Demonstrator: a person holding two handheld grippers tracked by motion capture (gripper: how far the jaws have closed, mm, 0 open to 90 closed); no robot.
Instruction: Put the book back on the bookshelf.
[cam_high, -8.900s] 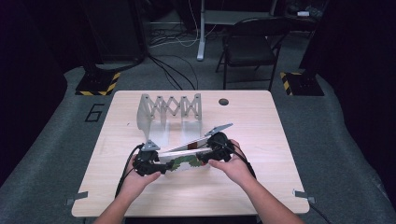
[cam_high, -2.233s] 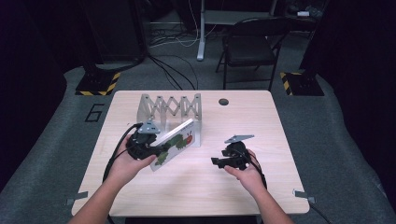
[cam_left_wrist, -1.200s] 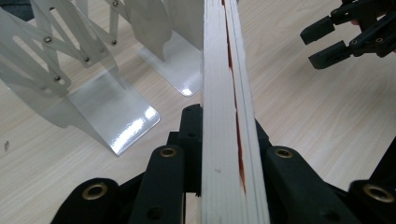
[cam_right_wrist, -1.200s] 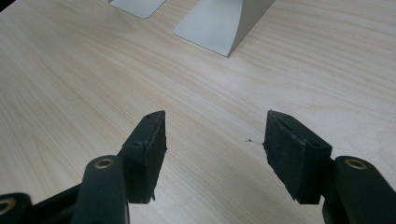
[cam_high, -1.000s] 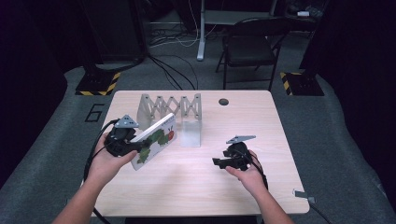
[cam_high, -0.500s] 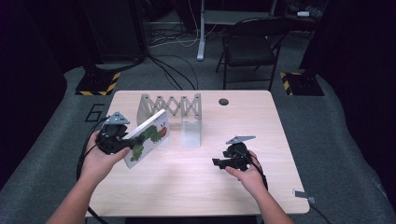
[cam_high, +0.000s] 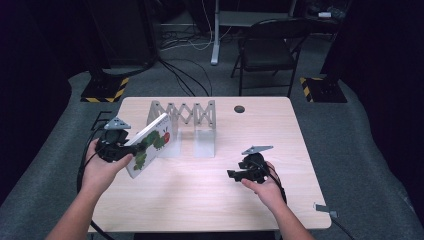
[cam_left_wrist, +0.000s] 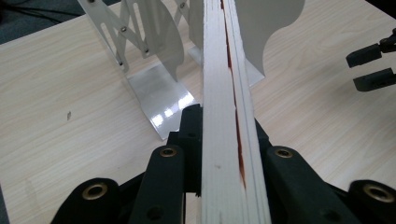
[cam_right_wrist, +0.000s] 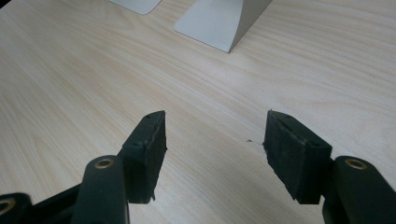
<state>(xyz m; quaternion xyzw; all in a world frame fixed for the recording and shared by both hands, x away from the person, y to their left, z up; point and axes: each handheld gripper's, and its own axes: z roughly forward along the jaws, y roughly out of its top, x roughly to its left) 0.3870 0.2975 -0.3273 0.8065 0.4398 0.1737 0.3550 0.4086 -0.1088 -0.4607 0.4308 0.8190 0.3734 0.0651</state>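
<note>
A pale wooden table (cam_high: 200, 200) bears a white accordion book rack (cam_high: 192, 120) near its far edge.

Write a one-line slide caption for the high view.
Left gripper holds a white caterpillar picture book tilted beside the grey metal accordion book rack; right gripper, open, rests on the light wooden table.

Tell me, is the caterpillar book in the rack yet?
Not yet. Done: the left tool has clamped the white picture book with the green caterpillar and lifted it off the light wooden table. In hand: it hangs tilted beside the silver folding metal rack. Left: slide it between the rack's plates. The right tool rests open and empty.
</note>
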